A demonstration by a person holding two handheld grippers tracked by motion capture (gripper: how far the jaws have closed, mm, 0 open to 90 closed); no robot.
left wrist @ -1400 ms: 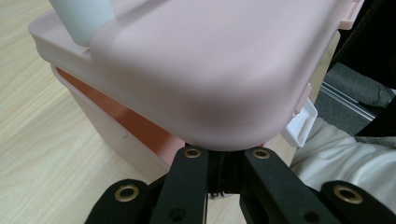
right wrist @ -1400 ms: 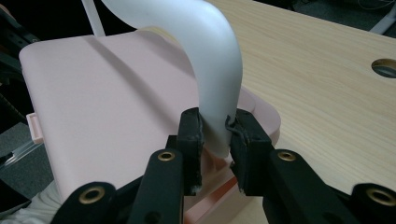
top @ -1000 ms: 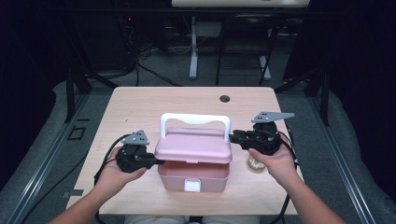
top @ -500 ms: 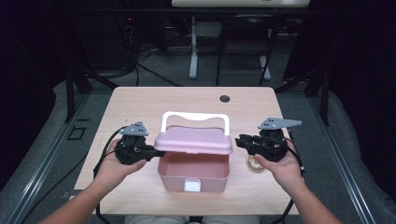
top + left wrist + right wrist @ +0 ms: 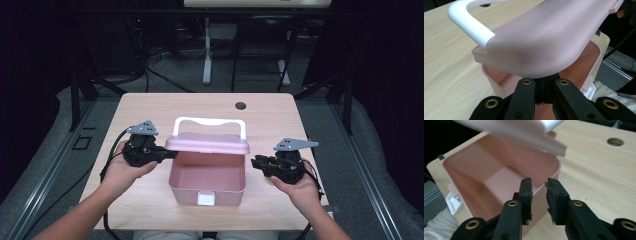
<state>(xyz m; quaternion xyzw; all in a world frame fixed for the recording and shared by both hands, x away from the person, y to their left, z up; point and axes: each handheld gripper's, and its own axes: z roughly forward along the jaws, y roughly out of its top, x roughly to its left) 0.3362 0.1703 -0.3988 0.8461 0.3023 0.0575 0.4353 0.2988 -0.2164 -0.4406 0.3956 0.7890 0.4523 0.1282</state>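
The pale wooden worktop (image 5: 150,115) carries a pink plastic lunch box with an open rectangular tub (image 5: 207,180), which sits near the worktop's front edge, roughly midway across. Over the tub's far side hangs the pink rounded plastic lid (image 5: 207,145), its white curved carrying handle (image 5: 210,122) on top. To the tub's left, the left hand-held gripper (image 5: 167,154) has its jaws nearly closed on the lid's left edge — the lid is tilted up off the tub. To the tub's right, the right hand-held gripper (image 5: 256,162) holds nothing; its jaws stand a little apart, just beside the tub's right wall but not clamped on it.

The step in hand looks like opening the box. Next, the lid likely needs swinging fully back or setting down beyond the tub, with the right hand-held gripper steadying the tub. A small white latch (image 5: 206,199) sits on the tub's front wall. Behind the tub, a round cable hole (image 5: 241,106) pierces the worktop — beyond it the room is dark, with a stand and cables.
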